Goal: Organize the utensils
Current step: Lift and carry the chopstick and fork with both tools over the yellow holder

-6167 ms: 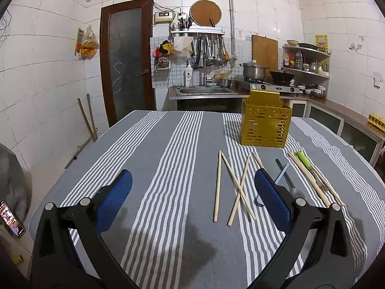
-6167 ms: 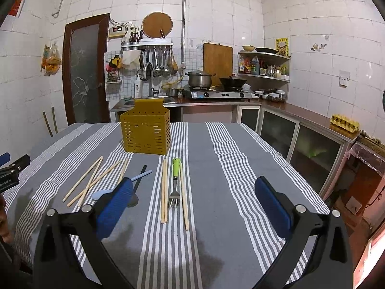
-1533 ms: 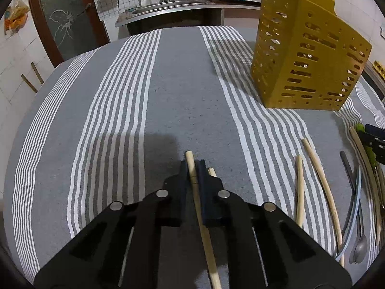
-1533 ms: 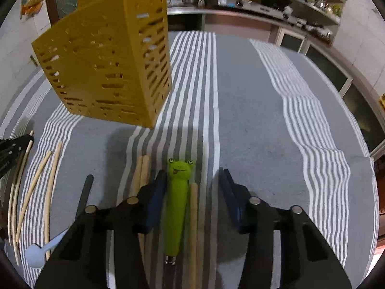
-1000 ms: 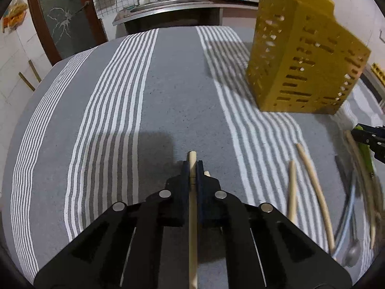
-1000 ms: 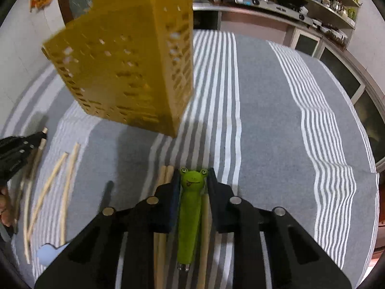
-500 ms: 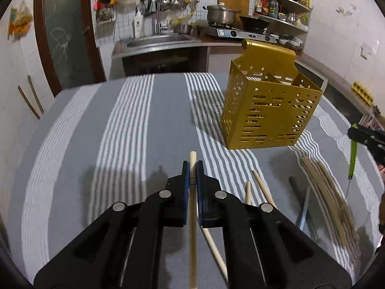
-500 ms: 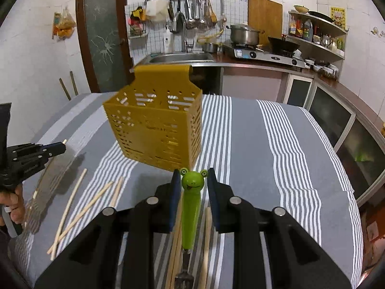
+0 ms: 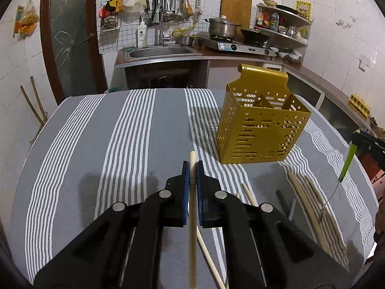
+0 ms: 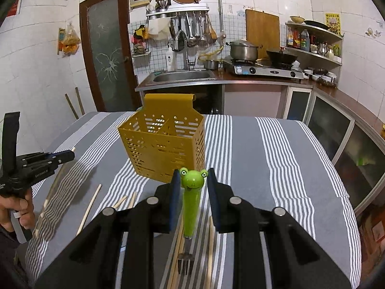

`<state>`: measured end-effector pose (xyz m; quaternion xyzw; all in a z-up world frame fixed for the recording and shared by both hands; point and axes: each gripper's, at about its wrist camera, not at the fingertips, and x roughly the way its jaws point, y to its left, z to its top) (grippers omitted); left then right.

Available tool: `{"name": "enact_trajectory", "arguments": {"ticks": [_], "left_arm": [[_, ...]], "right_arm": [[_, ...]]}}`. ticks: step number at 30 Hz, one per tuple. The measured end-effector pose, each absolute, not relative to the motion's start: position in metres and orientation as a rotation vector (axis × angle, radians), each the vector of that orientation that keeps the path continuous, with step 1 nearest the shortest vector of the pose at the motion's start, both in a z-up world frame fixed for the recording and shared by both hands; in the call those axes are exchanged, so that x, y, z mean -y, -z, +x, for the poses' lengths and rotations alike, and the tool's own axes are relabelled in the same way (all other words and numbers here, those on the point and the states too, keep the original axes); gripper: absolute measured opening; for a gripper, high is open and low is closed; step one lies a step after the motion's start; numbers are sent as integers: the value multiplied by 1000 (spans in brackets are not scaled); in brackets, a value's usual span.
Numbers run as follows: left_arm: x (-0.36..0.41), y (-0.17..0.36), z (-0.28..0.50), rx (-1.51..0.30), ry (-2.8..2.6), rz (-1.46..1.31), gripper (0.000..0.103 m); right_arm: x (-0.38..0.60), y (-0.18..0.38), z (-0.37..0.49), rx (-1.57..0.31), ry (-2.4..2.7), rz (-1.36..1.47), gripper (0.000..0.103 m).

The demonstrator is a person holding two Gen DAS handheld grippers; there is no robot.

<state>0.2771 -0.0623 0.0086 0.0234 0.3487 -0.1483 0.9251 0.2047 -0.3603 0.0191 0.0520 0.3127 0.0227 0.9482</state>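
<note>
My left gripper (image 9: pixel 192 168) is shut on a wooden chopstick (image 9: pixel 192 228), held in the air over the striped tablecloth (image 9: pixel 134 144). My right gripper (image 10: pixel 192 176) is shut on the green frog-handled fork (image 10: pixel 191 200), whose tines hang down toward me. The yellow perforated utensil caddy (image 10: pixel 163 144) stands just beyond the fork, with its divided top open. In the left wrist view the caddy (image 9: pixel 259 132) is ahead to the right, and the fork (image 9: pixel 346 161) hangs at the far right. The left gripper (image 10: pixel 65 155) also shows at the left edge of the right wrist view.
Loose chopsticks (image 9: pixel 310 209) lie on the cloth to the right, more chopsticks (image 10: pixel 90 207) to the left of the caddy, and a dark spoon handle (image 9: pixel 280 196) between them. A person's hand (image 10: pixel 14 207) holds the left tool. The sink counter (image 10: pixel 182 77) and stove stand behind the table.
Both grippers closed on their utensils, then rose from the cloth and tilted up. The chopstick and the fork now hang in the air, and the caddy's open top has come into view.
</note>
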Motion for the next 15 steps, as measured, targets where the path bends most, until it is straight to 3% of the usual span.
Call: {"name": "enact_trajectory", "arguments": {"ticks": [15], "left_arm": [[59, -36, 267, -649, 289, 48, 4]], "right_arm": [[365, -36, 184, -580, -55, 117, 23]]}}
